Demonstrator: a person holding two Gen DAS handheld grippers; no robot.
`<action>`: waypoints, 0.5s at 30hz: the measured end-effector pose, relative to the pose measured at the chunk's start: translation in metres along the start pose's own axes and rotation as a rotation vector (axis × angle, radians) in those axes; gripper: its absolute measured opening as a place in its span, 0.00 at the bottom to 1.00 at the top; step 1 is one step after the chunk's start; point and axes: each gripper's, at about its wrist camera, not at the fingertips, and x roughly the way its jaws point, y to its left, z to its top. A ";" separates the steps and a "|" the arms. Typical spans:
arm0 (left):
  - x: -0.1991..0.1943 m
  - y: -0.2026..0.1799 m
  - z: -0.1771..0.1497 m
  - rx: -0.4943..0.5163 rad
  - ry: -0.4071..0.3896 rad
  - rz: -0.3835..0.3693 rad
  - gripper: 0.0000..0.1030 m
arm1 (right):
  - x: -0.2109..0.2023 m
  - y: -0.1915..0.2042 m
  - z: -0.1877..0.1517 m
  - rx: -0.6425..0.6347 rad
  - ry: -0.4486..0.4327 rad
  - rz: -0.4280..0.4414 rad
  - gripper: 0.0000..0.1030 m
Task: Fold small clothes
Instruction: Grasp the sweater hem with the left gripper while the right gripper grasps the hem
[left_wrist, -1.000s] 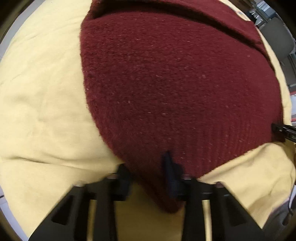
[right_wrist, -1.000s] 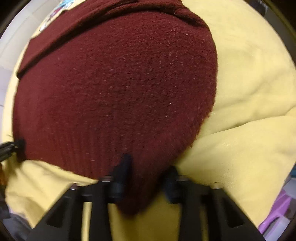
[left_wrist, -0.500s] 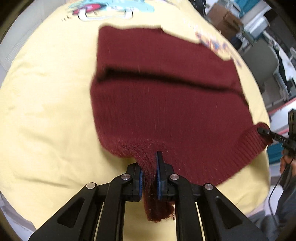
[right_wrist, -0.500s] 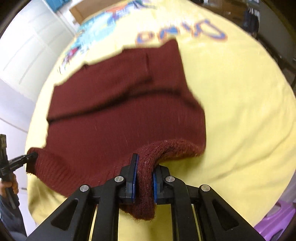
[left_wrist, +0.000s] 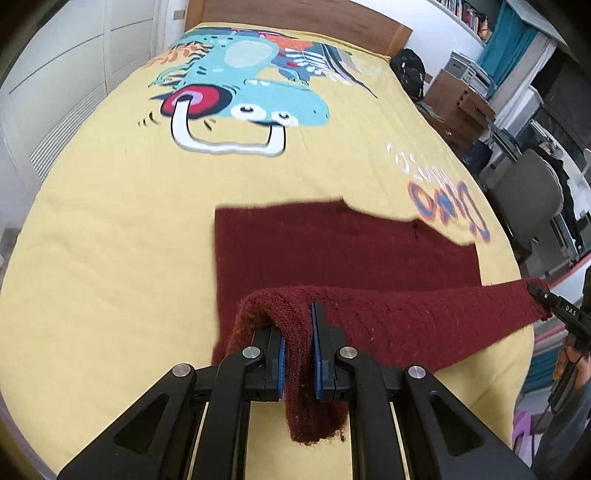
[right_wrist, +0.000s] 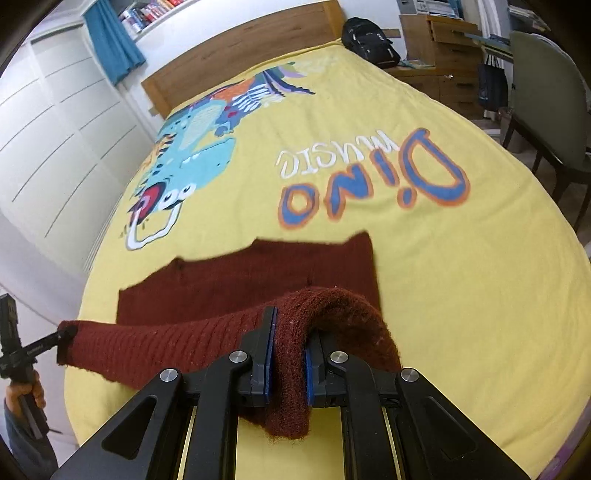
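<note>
Two grippers held one dark red knitted garment (left_wrist: 332, 254) by its near edge above a yellow bedspread (left_wrist: 110, 240). The left gripper (left_wrist: 297, 350) was clamped on a bunched corner of the knit, its blue-padded fingers (left_wrist: 281, 360) pressed narrow against the wool, with a tuft of fabric hanging below them. The right gripper (right_wrist: 287, 363) was closed likewise on the opposite corner, a fold of the garment draped over and down between its fingers (right_wrist: 308, 369). Between the two grips the lifted edge ran as a taut ribbed band, raised off the bedspread. The far part of the garment lay flat on the bedspread, roughly rectangular, its far edge stepped by a small notch.

In the left wrist view, the right gripper appeared at the far right edge, gripping the end of the band, with a hand (left_wrist: 570, 363) just beside it. In the right wrist view, the left gripper appeared at the far left edge in the same way.

Beyond the garment, the bedspread bore a blue cartoon dinosaur print (right_wrist: 192, 158) and the lettering "Dino music" (right_wrist: 373, 181), seen upside down. A wooden headboard (right_wrist: 240, 51) closed the far end of the bed. A black backpack (right_wrist: 369, 40) and a grey-green chair (right_wrist: 546, 99) stood beside the bed.
</note>
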 end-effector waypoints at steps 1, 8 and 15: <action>0.007 -0.001 0.010 0.003 0.002 0.013 0.09 | 0.004 -0.002 0.006 -0.005 0.010 -0.012 0.12; 0.054 0.011 0.036 0.016 0.049 0.101 0.09 | 0.077 -0.003 0.021 -0.022 0.154 -0.084 0.12; 0.102 0.007 0.031 0.075 0.050 0.260 0.11 | 0.112 -0.008 0.014 -0.014 0.224 -0.152 0.15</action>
